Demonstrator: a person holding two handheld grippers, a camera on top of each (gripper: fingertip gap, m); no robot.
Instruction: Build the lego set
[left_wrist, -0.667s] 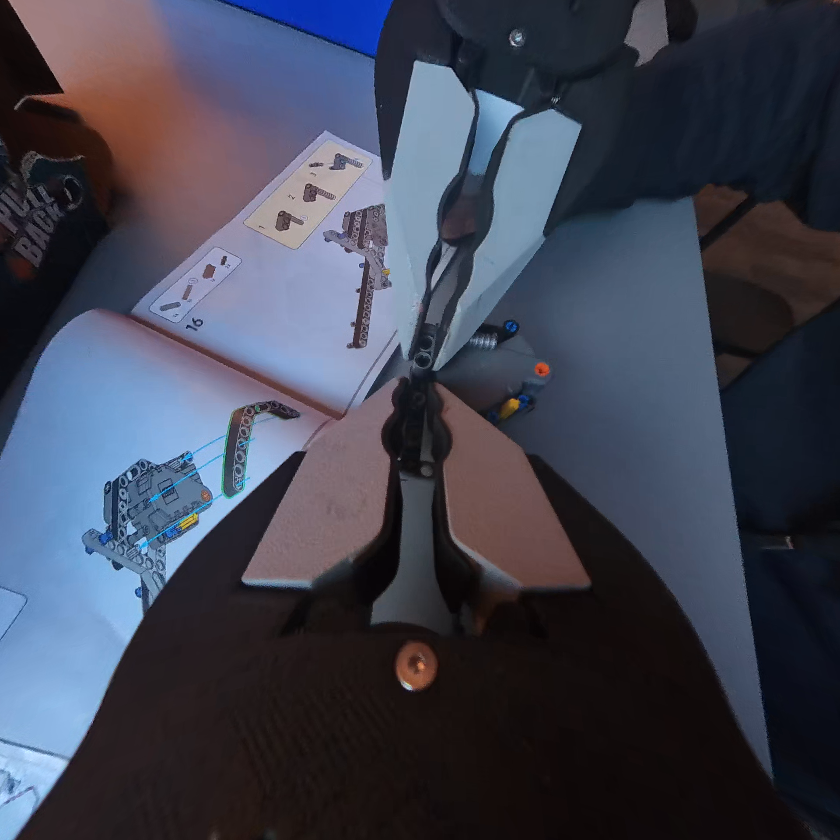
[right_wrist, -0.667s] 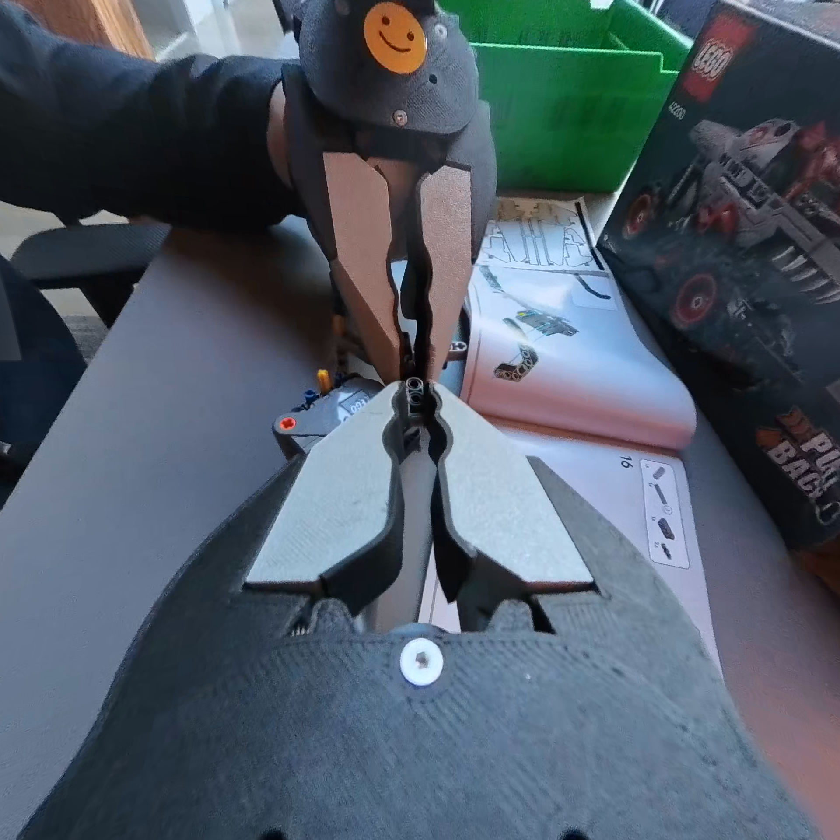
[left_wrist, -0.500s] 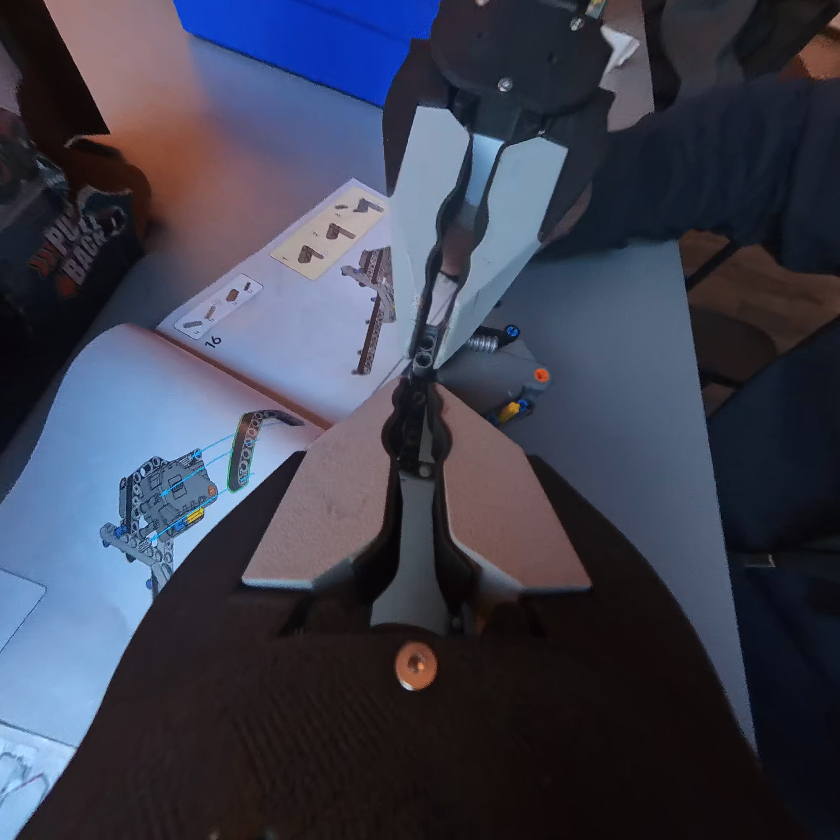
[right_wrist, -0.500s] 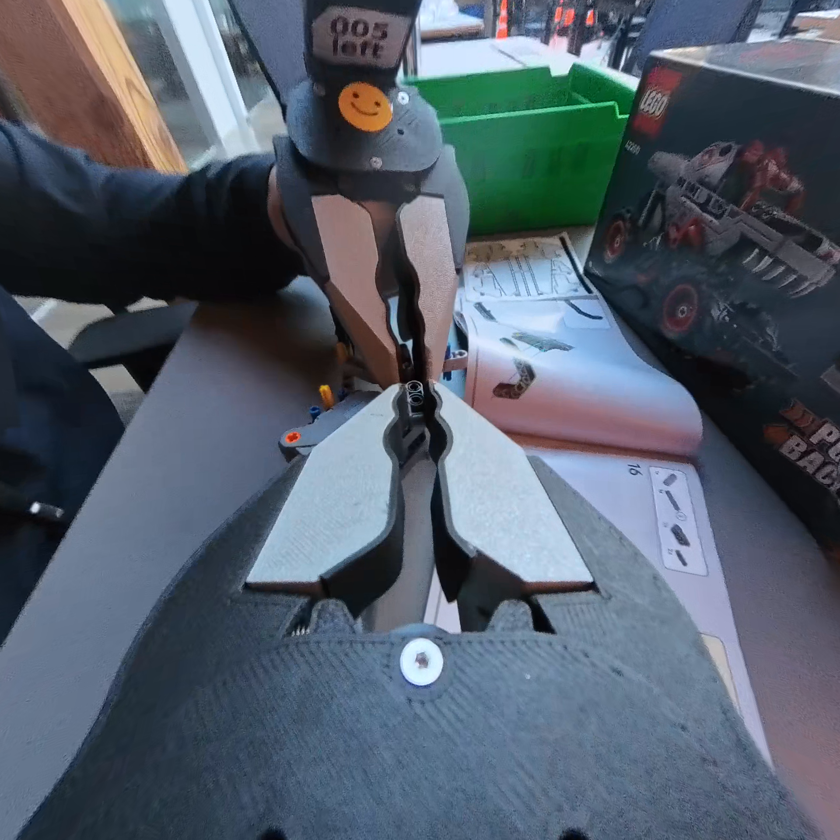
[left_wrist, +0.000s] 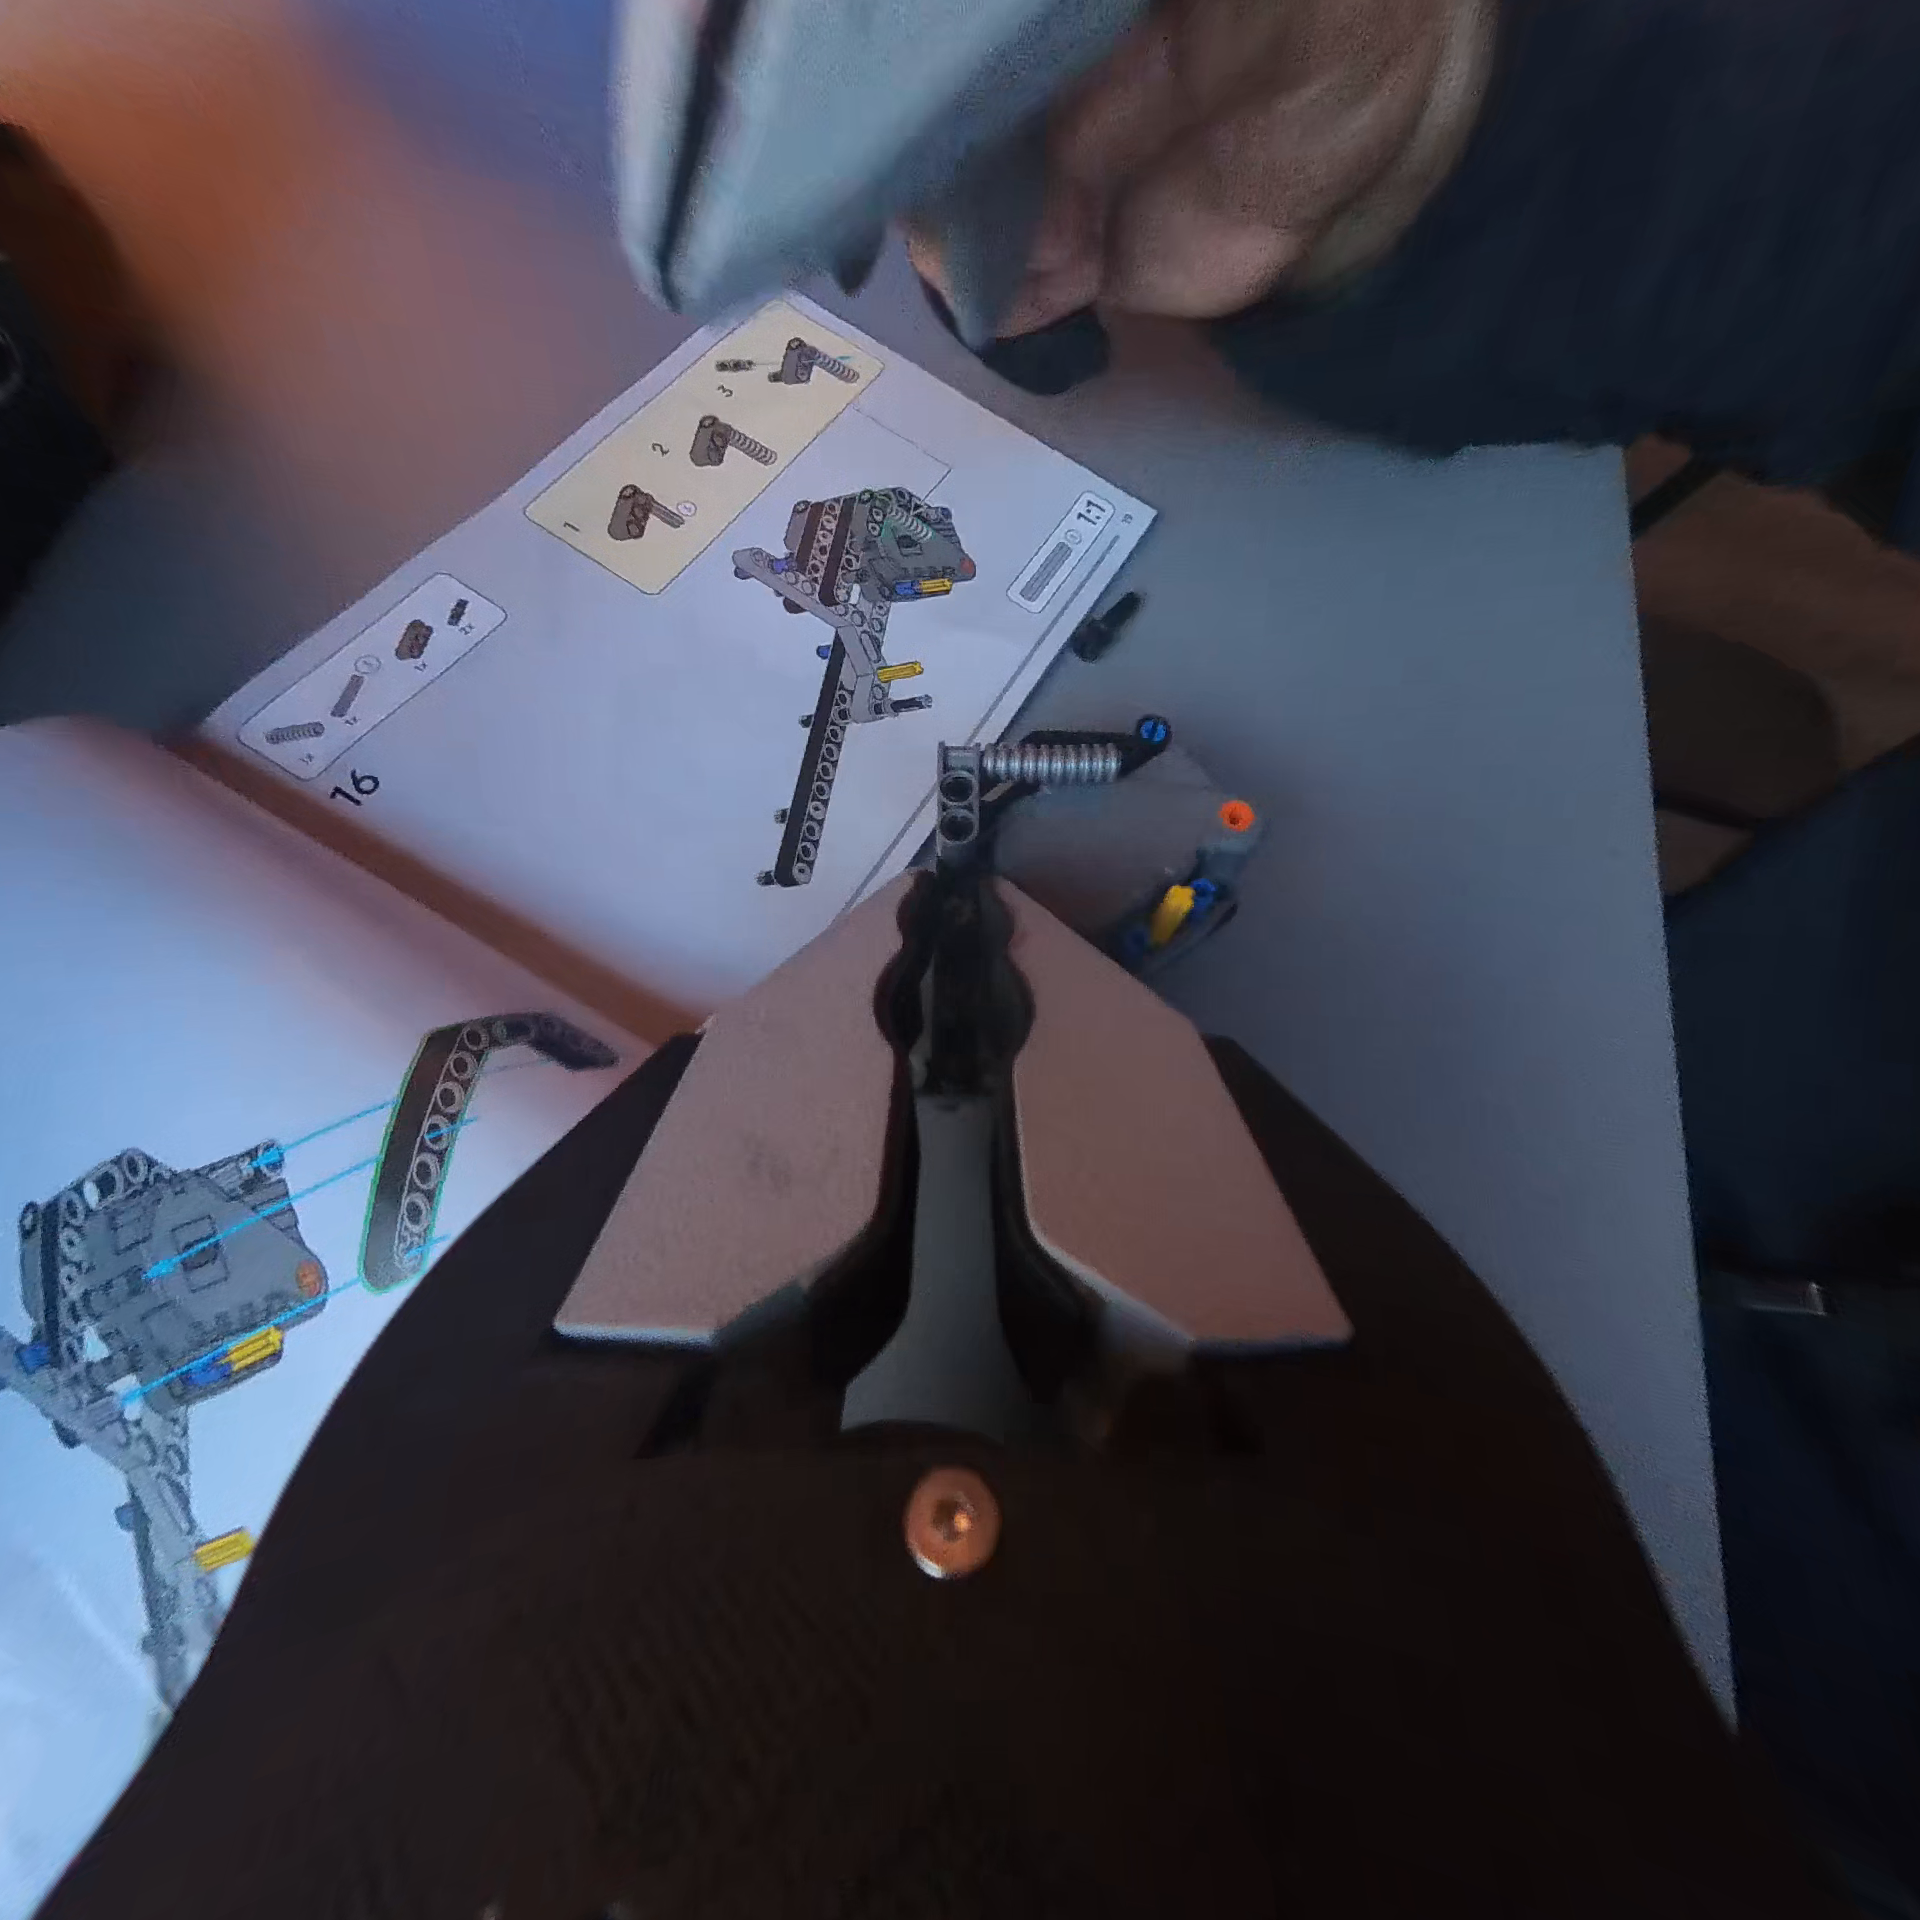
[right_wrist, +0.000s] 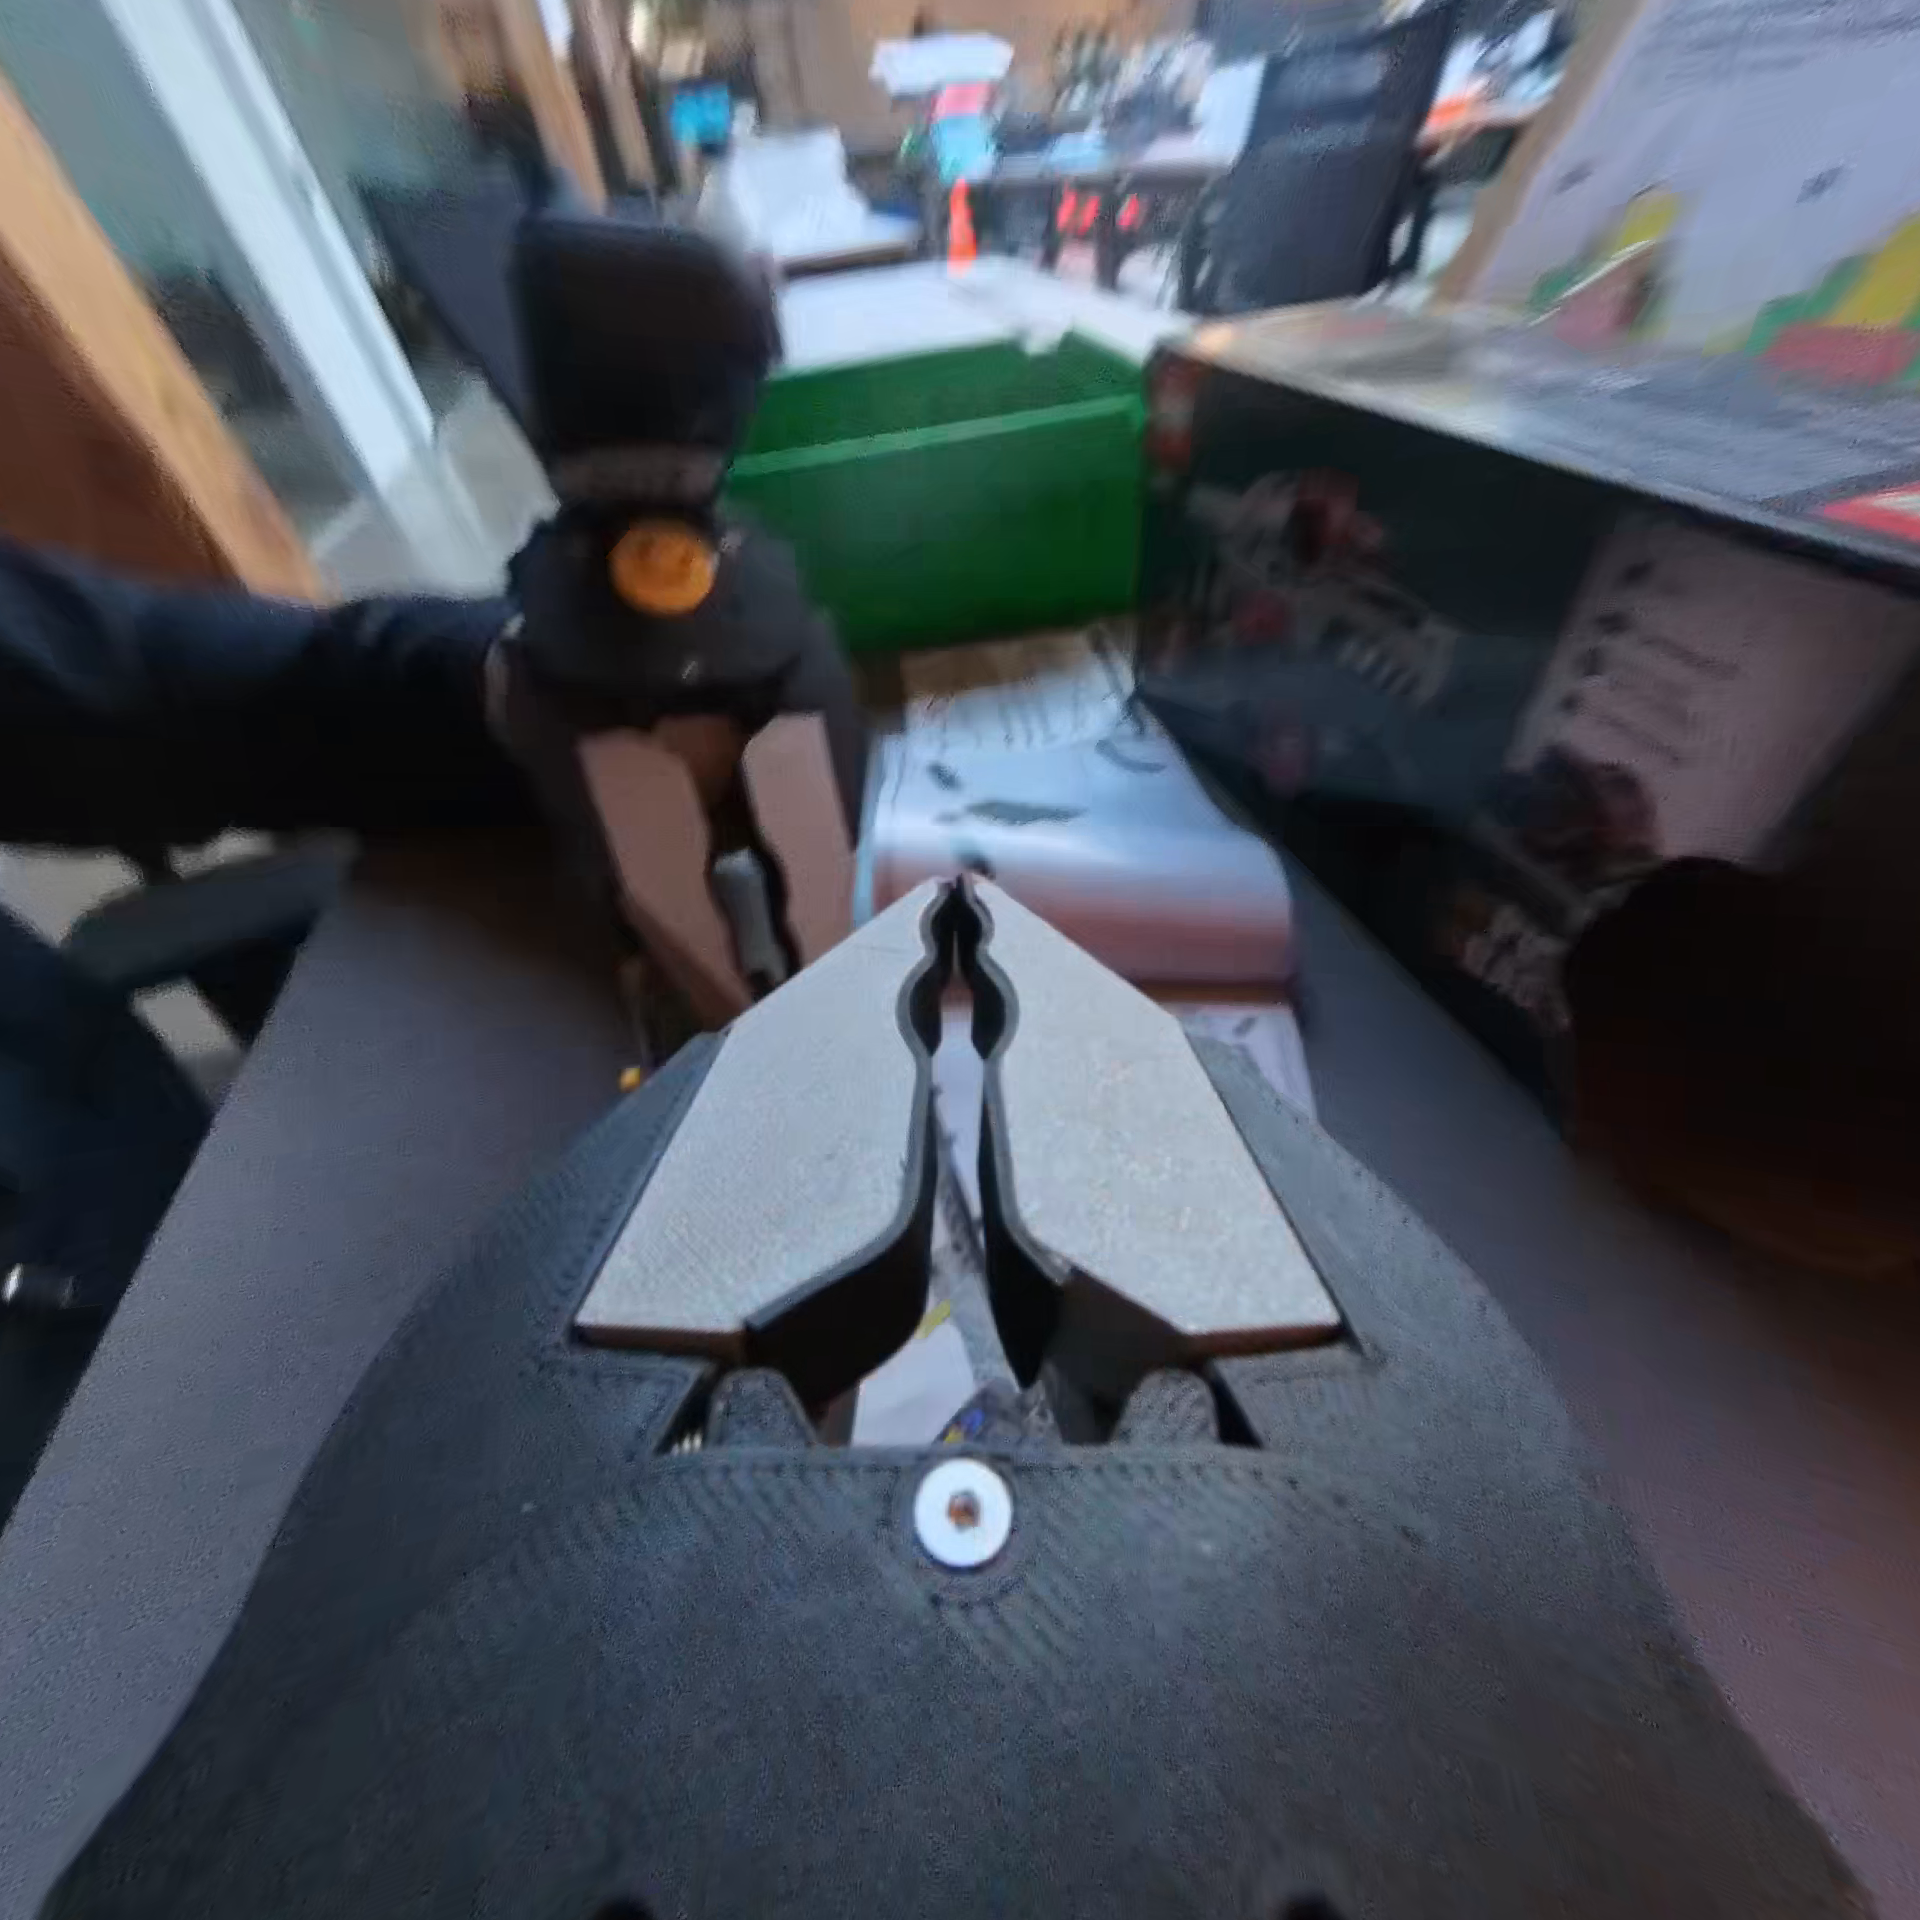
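Table (left_wrist: 1403, 1039): grey, carries all items below.
Box (right_wrist: 1507, 665): dark, printed with a red-wheeled truck and a red logo patch, writing blurred; stands far right in the right wrist view.
Bin (right_wrist: 935, 488): green, far, beyond the manual.
Manual (left_wrist: 644, 665): open, flat on the table, left of the model; pages show build diagrams, a step number and part counts.
Left gripper (left_wrist: 951, 914): tan fingers (left_wrist: 790, 1143) pressed together, pinching a grey beam (left_wrist: 958, 805) that sticks out past the tips.
Right gripper (right_wrist: 958, 894): grey fingers (right_wrist: 790, 1143) pressed together at the tips, nothing seen between them; blurred, raised above the table's far end in the left wrist view.
Model (left_wrist: 1174, 842): grey block on the table just beyond the left gripper, with an orange pin, yellow and blue pins and a metal spring (left_wrist: 1049, 764) meeting the beam.
Black pin (left_wrist: 1107, 623): loose, at the manual's right edge.
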